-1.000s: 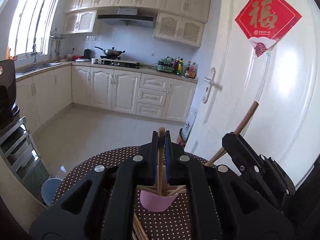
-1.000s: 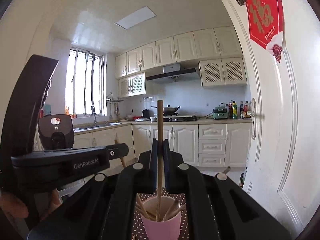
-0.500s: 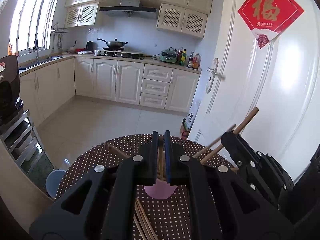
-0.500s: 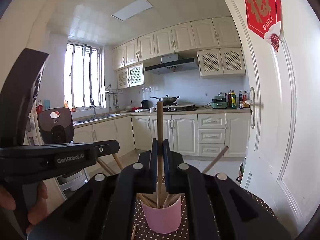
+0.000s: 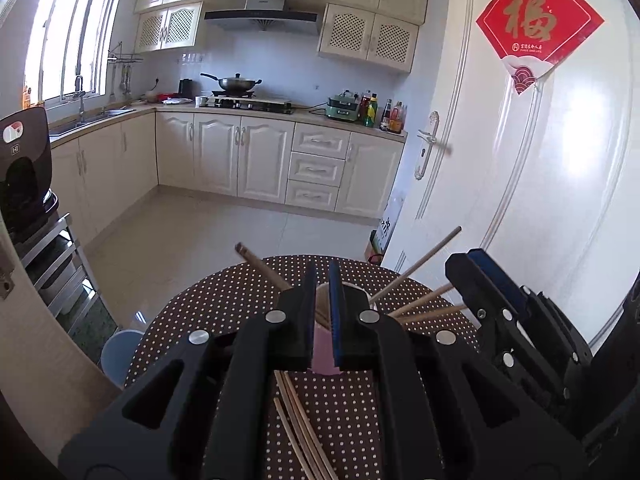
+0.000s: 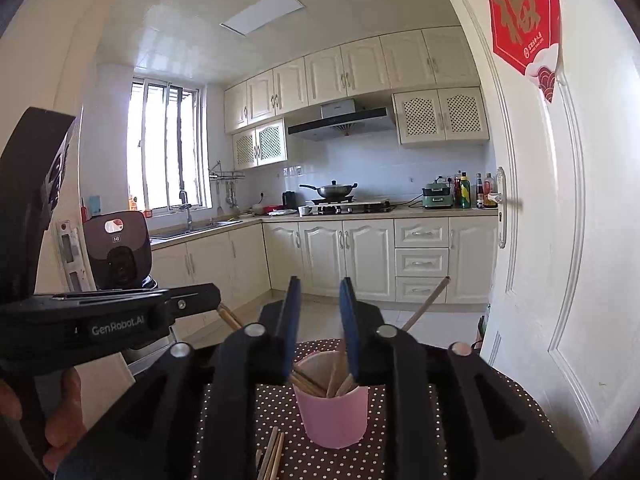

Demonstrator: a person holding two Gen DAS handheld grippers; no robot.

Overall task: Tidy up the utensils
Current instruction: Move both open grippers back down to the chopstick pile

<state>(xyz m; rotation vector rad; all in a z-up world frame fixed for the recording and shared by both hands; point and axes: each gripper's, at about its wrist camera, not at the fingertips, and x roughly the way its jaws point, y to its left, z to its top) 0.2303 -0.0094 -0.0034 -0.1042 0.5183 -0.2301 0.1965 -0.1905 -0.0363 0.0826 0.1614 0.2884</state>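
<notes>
A pink cup [image 6: 334, 416] stands on the round dotted table [image 6: 500, 400] with several wooden chopsticks [image 6: 426, 304] leaning out of it. In the left wrist view the cup [image 5: 322, 354] shows between the fingers, with chopsticks [image 5: 416, 266] fanning out of it. My right gripper [image 6: 319, 292] is open just above the cup's rim and holds nothing. My left gripper [image 5: 323, 276] has a narrow gap between its jaws, nothing clamped, close over the cup. Loose chopsticks [image 5: 298, 428] lie on the table before the cup; they also show in the right wrist view [image 6: 272, 454].
The right gripper's body [image 5: 516, 320] is close to the right of the cup. The left gripper's body [image 6: 104, 320] and a hand are at the left. A white door [image 5: 540, 184] stands right of the table. A blue stool [image 5: 118, 354] is below the table's left edge.
The right gripper opened and let its chopstick drop into the cup. The left gripper's chopstick also went into the cup, its jaws parted slightly, and it lowered toward the cup.
</notes>
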